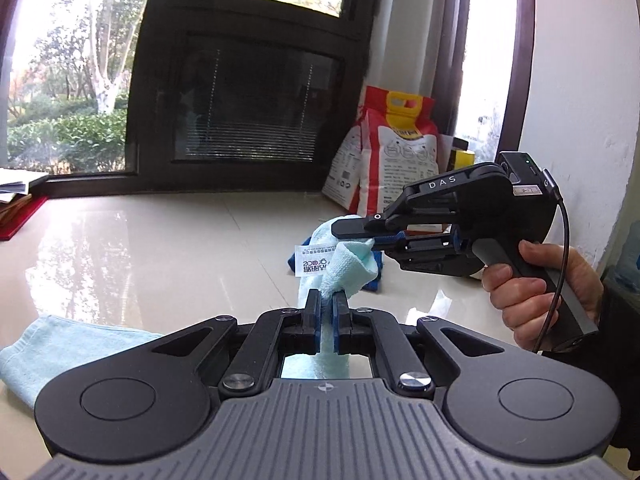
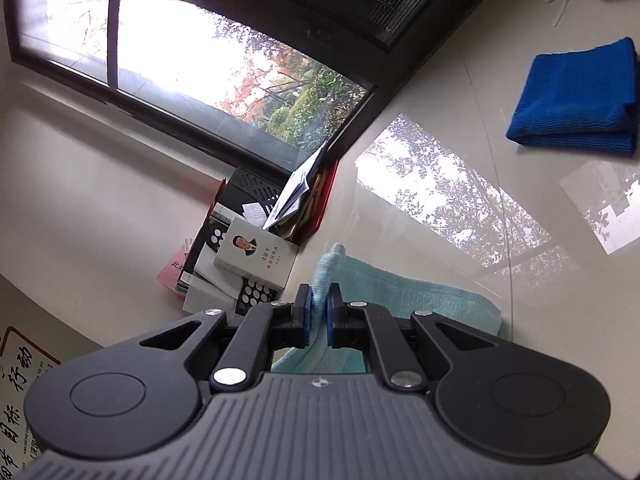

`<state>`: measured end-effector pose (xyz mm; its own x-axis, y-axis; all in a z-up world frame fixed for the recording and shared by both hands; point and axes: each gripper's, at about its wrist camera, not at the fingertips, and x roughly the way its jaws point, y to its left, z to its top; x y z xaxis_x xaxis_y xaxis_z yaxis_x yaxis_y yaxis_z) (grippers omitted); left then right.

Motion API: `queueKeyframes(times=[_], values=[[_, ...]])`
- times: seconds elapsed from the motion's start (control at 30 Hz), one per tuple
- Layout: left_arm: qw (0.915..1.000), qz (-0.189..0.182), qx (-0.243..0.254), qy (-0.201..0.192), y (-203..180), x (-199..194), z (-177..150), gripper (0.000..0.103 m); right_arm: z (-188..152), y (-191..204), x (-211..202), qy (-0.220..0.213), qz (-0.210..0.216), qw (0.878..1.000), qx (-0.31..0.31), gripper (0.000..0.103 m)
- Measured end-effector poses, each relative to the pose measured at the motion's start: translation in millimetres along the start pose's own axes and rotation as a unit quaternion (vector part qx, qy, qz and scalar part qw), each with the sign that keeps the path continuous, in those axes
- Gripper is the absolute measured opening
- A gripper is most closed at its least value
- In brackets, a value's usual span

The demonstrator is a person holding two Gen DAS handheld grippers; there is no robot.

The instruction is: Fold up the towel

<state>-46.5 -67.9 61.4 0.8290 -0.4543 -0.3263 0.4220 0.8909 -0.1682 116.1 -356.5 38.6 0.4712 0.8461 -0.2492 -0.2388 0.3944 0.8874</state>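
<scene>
- Left wrist view: the glossy cream stone surface [image 1: 140,240] runs wide and bare to the far left, ending at the dark window frame [image 1: 240,80] along the far edge.
- Far right of that surface is hemmed in by a red-and-white printed bag with a yellow handle [image 1: 394,152] leaning at the wall corner.
- A red-edged stack of papers [image 1: 18,204] sits at the far left edge, well apart from the action.
- The left gripper [image 1: 326,304] has its blue-padded fingers drawn narrow, pinching a corner of the pale aqua terry towel [image 1: 348,264], which rises bunched just past the fingertips with a white printed label [image 1: 314,264] showing.
- More of that towel lies flat at near left.
- The right gripper [image 1: 360,236], held by a hand [image 1: 536,280] on its grey handle, comes in from the right and clamps another bunched bit of towel, just beside the left one.
- Right wrist view: the right gripper [image 2: 318,312] is narrow, clamped on a raised towel edge [image 2: 324,280]; the rest lies flat to the right on the surface.
- Open shiny surface stretches far right to a folded royal-blue cloth [image 2: 576,96], well apart.
- A pile of books and boxes [image 2: 248,256] crowds the left edge, near the towel.
</scene>
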Motion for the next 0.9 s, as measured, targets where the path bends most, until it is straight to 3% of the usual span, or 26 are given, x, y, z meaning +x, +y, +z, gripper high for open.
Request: queueKeyframes(times=[0.43, 0.9], values=[[0.995, 0.061, -0.071, -0.035, 75, -28, -4, 0.006, -3, 43, 96, 0.046, -0.016, 0.998, -0.043, 0.008], [0.9844, 0.118, -0.125, -0.038, 163, -45, -14, 0.006, -15, 83, 208, 0.1, -0.037, 0.991, -0.079, 0.008]])
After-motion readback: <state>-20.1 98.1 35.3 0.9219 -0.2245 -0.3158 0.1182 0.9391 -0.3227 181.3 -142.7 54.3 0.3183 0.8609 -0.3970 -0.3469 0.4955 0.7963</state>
